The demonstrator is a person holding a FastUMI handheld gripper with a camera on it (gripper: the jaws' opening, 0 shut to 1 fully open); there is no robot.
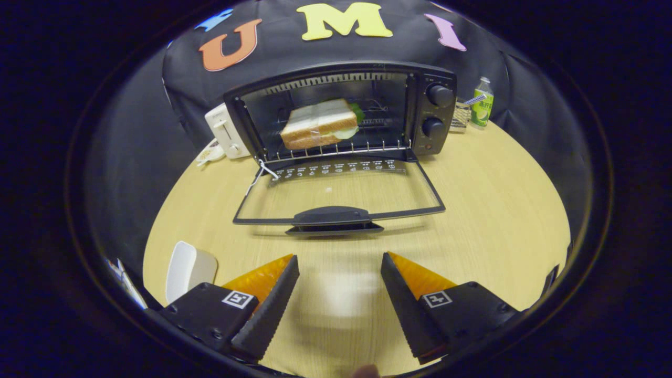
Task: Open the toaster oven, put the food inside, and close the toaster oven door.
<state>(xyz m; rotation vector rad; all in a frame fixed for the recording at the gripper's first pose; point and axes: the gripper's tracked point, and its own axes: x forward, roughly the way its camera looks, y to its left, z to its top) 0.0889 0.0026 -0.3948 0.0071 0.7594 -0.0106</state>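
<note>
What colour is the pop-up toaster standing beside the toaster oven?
White. The pop-up toaster stands against the toaster oven, seen in the gripper view beyond the open gripper.

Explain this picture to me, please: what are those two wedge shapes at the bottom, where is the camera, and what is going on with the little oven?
The two wedges are the fingers of a handheld gripper, a two-finger tool that a person carries; no robot arm is involved. The camera rides on that tool and looks forward along the fingers, and its fisheye lens makes the picture round and bent. The fingers stand apart and hold nothing.

Beyond them on the wooden table sits a toaster oven. Its glass door is folded down flat toward the gripper, handle nearest. A sandwich already rests on the rack inside, so closing the door is what remains.

Around it: a white toaster beside the oven, a green bottle on its other side, and a white plate next to one finger.
</note>
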